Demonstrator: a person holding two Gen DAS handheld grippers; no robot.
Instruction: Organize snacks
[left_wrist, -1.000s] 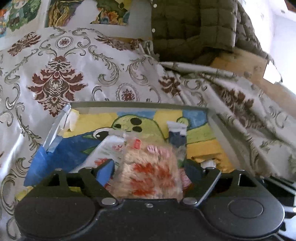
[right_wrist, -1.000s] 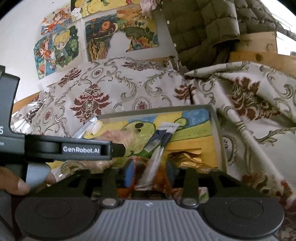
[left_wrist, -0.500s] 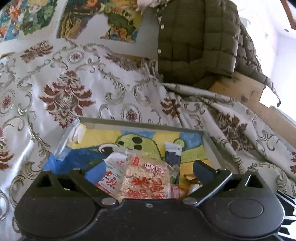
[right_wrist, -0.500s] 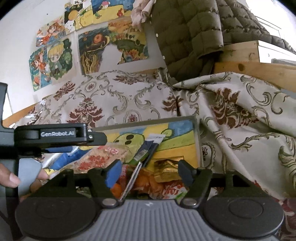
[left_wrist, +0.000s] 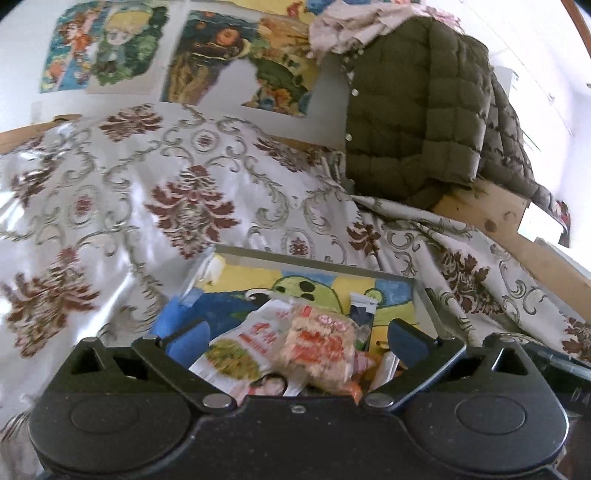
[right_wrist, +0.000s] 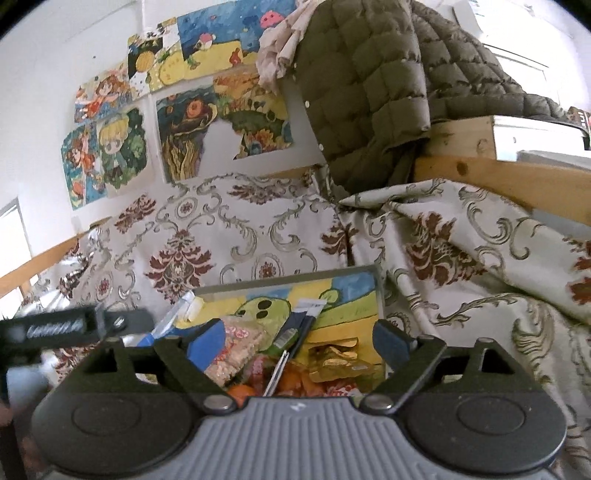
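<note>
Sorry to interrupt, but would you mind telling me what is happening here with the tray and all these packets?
A person holds a gripper in each hand over a shallow tray with a cartoon-painted bottom, set on a patterned cloth. Several snack packets lie in it, among them a clear rice cracker packet and a gold-wrapped snack. The left gripper is wide open and empty; the right gripper has its jaws opening and grips nothing.

Ahead of me a white wall (right_wrist: 44, 74) carries several colourful cartoon paintings (right_wrist: 107, 147). A shiny cream cloth with maroon floral scrollwork (left_wrist: 155, 192) covers the surface below it. An olive quilted jacket (left_wrist: 413, 110) hangs over a pale wooden frame (right_wrist: 491, 177) on the right. Daylight is bright from the upper right.
</note>
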